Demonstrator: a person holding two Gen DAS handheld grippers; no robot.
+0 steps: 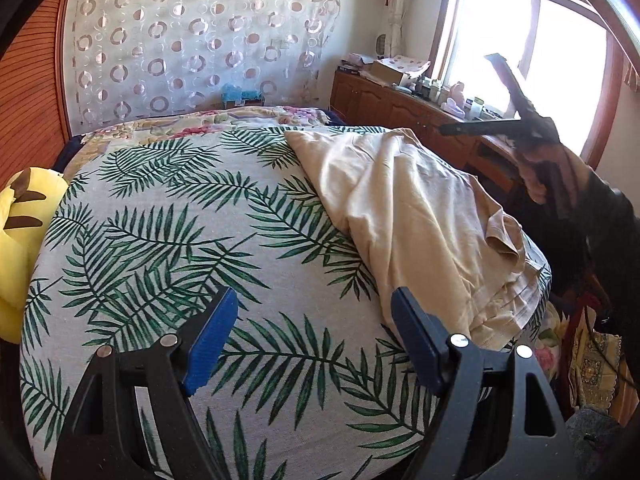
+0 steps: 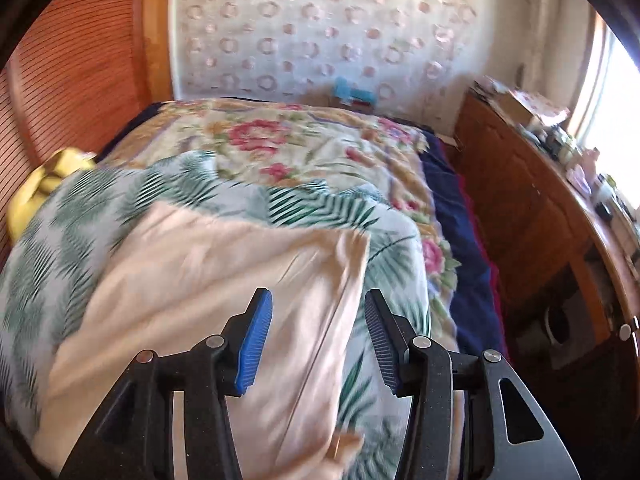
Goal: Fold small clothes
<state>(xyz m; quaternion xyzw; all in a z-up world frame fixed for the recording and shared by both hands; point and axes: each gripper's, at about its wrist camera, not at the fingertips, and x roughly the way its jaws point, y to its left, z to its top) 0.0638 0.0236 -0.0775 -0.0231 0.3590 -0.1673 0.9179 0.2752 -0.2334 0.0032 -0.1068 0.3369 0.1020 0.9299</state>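
Both grippers, left [image 1: 314, 336], right [image 2: 318, 342]: ribbed blue jaws wide apart, empty; soft beige garment [image 1: 416, 216] rumpled on palm-print cloth [image 1: 168, 240].

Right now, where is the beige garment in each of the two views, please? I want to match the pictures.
Left wrist view: the beige garment lies at center right on the leaf-print cover, near the bed's right edge.
Right wrist view: the garment fills the lower left and center, passing under the open right gripper.
Shared landmark: the yellow plush toy at the left edge of both.
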